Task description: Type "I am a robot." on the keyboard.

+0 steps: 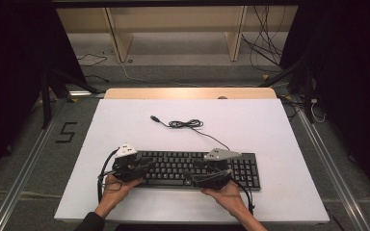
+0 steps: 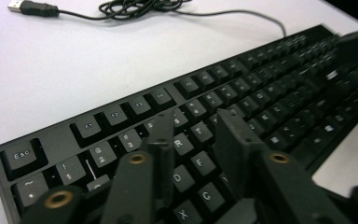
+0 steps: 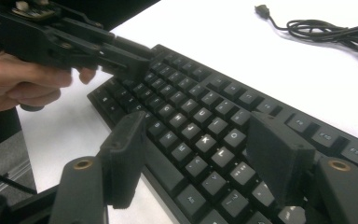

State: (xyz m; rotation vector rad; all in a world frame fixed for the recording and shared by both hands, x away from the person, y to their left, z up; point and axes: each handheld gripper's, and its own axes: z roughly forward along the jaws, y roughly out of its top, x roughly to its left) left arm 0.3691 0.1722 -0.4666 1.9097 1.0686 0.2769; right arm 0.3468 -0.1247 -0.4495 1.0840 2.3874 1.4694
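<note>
The keyboard [image 1: 192, 169] lies flat near the desk's [image 1: 125, 120] front edge. Left gripper [image 1: 147, 166] hovers over its left-hand keys, jaws apart with only keys beneath, nothing clasped. Right gripper [image 1: 190, 174] hangs over the middle keys, jaws spread wide, gripping nothing. Its cable [image 1: 185, 124] coils toward the desk's far edge.

Left hand [image 1: 117, 185] enters from bottom, wrapped round black two-jaw left gripper [image 1: 147, 166], jaws level, pointing right, narrow gap, nothing between pads. Right hand [image 1: 227, 192] grasps black two-jaw right gripper [image 1: 192, 177], jaws level, pointing left, spread wide, nothing clamped.
</note>
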